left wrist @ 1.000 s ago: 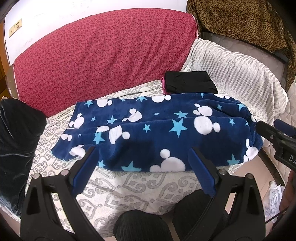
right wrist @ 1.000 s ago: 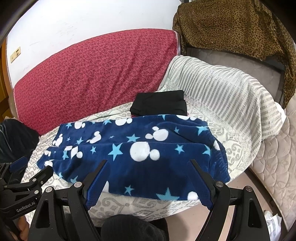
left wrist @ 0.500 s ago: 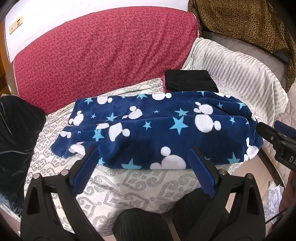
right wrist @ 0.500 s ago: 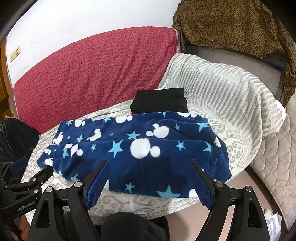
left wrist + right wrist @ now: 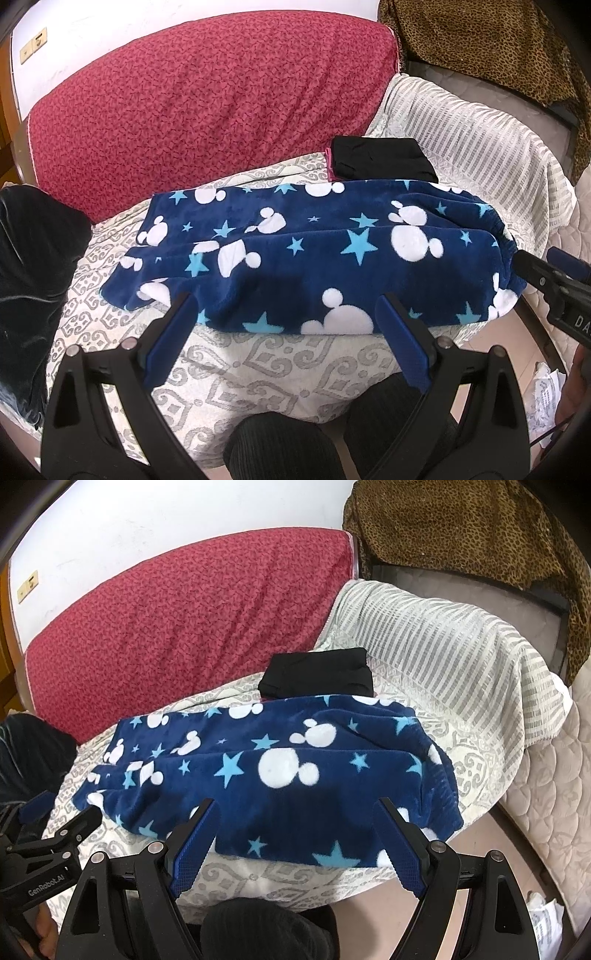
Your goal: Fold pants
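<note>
Navy fleece pants (image 5: 303, 254) with white mouse heads and blue stars lie lengthwise on the patterned bed cover, legs folded one over the other, waistband at the right. They also show in the right wrist view (image 5: 280, 771). My left gripper (image 5: 286, 299) is open and empty, hovering just in front of the pants' near edge. My right gripper (image 5: 295, 805) is open and empty, over the near edge toward the waistband. Each gripper shows at the edge of the other's view.
A folded black garment (image 5: 380, 162) lies behind the pants. A red bolster (image 5: 207, 103) runs along the back. A dark velvet cloth (image 5: 29, 280) is at the left. A striped throw (image 5: 450, 657) and leopard cloth (image 5: 472, 528) are at the right. The person's dark-clad knees (image 5: 280, 446) are below.
Both grippers have drawn back slightly and stayed open. The pants lie flatter and a little farther away in both views.
</note>
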Demonstrator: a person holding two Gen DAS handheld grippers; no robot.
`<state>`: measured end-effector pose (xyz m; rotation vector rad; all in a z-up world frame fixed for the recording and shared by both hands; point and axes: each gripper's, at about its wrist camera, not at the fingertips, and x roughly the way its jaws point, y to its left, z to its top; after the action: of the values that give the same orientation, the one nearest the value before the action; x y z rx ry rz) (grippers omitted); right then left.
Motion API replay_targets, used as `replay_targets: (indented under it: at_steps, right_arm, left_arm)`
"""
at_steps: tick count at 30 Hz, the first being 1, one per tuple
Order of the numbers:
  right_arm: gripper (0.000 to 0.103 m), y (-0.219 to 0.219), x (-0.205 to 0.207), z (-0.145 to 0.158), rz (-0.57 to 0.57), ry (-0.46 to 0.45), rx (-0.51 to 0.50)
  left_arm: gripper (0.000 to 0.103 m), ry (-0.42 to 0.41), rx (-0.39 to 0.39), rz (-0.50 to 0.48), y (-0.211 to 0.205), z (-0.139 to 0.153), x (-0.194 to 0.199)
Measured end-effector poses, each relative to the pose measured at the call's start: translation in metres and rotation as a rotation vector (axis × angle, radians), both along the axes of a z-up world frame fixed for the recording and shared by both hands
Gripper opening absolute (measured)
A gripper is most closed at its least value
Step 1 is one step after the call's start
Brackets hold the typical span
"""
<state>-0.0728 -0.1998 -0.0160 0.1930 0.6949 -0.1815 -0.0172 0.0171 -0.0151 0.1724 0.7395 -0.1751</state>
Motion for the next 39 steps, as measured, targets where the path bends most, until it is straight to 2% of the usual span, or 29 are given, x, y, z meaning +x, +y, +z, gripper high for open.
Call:
replay_targets:
  at_steps: [8,11,14,16,18,20,23,29,34,36,39]
  right_arm:
    - [0.086,-0.012,-0.001,-0.013,-0.018,0.037,0.025]
    - [0.086,-0.028,-0.002,-0.023,-0.018,0.061,0.095]
    - [0.085,-0.054,-0.006,-0.040,-0.043,0.089,0.194]
    - [0.075,-0.069,-0.008,-0.053,-0.075,0.116,0.249]
    - [0.070,-0.088,-0.009,-0.070,-0.103,0.144,0.339]
    - [0.069,-0.105,-0.011,-0.087,-0.134,0.160,0.459]
    - [0.069,-0.120,-0.009,-0.108,-0.162,0.178,0.581]
    - [0.069,-0.127,0.004,-0.131,-0.172,0.214,0.636]
    - [0.069,-0.128,0.016,-0.154,-0.176,0.256,0.721]
    - [0.069,-0.128,0.019,-0.165,-0.177,0.268,0.772]
    - [0.069,-0.128,0.023,-0.177,-0.172,0.258,0.838]
  left_arm:
    - [0.097,0.017,0.003,0.020,0.011,-0.009,0.006]
    - [0.097,0.039,0.001,0.046,0.030,-0.020,0.014]
    - [0.097,0.093,-0.094,0.085,0.072,-0.035,0.027]
    - [0.097,0.122,-0.130,0.116,0.093,-0.042,0.033]
    - [0.097,0.159,-0.174,0.161,0.119,-0.054,0.042]
    - [0.097,0.187,-0.217,0.189,0.133,-0.062,0.047]
    - [0.097,0.226,-0.331,0.233,0.158,-0.077,0.056]
    - [0.096,0.307,-0.566,0.277,0.190,-0.106,0.077]
    - [0.096,0.356,-0.620,0.275,0.190,-0.125,0.100]
    - [0.095,0.376,-0.664,0.265,0.191,-0.135,0.111]
    - [0.093,0.392,-0.700,0.267,0.191,-0.146,0.129]
